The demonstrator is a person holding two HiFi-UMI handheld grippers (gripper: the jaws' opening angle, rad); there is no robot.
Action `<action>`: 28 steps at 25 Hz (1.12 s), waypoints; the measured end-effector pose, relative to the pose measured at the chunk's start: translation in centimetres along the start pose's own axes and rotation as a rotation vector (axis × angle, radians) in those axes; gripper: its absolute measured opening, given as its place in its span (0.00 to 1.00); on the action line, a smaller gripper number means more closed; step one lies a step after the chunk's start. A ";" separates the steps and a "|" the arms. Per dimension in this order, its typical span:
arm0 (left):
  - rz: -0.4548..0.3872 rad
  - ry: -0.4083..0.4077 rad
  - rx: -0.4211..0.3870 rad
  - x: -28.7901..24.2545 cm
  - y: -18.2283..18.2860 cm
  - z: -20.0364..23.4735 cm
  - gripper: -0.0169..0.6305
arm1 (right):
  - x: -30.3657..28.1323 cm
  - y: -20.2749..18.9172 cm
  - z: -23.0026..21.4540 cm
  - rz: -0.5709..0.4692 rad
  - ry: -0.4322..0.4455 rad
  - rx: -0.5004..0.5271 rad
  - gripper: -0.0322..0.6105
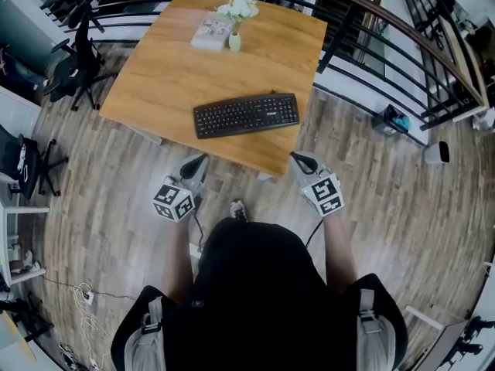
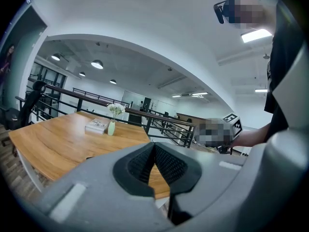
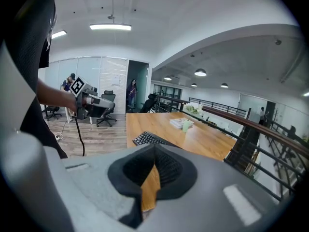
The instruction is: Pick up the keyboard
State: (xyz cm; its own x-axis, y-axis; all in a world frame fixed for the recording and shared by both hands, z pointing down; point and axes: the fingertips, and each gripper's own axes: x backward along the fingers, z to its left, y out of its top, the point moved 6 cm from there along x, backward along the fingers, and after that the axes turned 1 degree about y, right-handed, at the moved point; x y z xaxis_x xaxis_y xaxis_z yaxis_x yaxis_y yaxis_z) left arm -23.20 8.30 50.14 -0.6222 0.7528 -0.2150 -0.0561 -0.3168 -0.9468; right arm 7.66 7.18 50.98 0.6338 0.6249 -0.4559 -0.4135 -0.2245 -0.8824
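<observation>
A black keyboard (image 1: 246, 114) lies flat near the front edge of the wooden table (image 1: 155, 76); its left end shows in the right gripper view as the keyboard (image 3: 147, 139). My left gripper (image 1: 195, 166) hovers over the floor just short of the table's front edge, left of the keyboard, shut with nothing in it. My right gripper (image 1: 303, 161) is at the table's front right corner, also shut and empty. In each gripper's own view the left gripper (image 2: 153, 164) and the right gripper (image 3: 153, 166) show jaws closed together, with the table (image 2: 58, 149) ahead.
At the table's far side stand a small green vase of white flowers (image 1: 236, 23) and a stack of books (image 1: 212, 31). Black office chairs (image 1: 73, 64) sit to the left. A dark railing (image 1: 402, 60) runs along the right. A cable (image 1: 81, 292) lies on the wood floor.
</observation>
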 end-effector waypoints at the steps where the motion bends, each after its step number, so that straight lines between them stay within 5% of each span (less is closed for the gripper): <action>1: -0.001 -0.004 0.001 -0.1 0.1 0.5 0.04 | -0.3 0.2 0.0 0.002 -0.004 0.000 0.05; 28: -0.012 -0.004 0.007 1.7 0.4 8.3 0.04 | -7.3 2.8 2.2 0.023 -0.028 0.032 0.05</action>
State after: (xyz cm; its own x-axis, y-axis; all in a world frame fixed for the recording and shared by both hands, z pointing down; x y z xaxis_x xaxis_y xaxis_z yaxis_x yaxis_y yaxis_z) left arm -30.82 4.66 51.38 -0.6247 0.7542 -0.2024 -0.0695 -0.3118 -0.9476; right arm 0.48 3.67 52.11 0.6056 0.6402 -0.4726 -0.4489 -0.2156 -0.8672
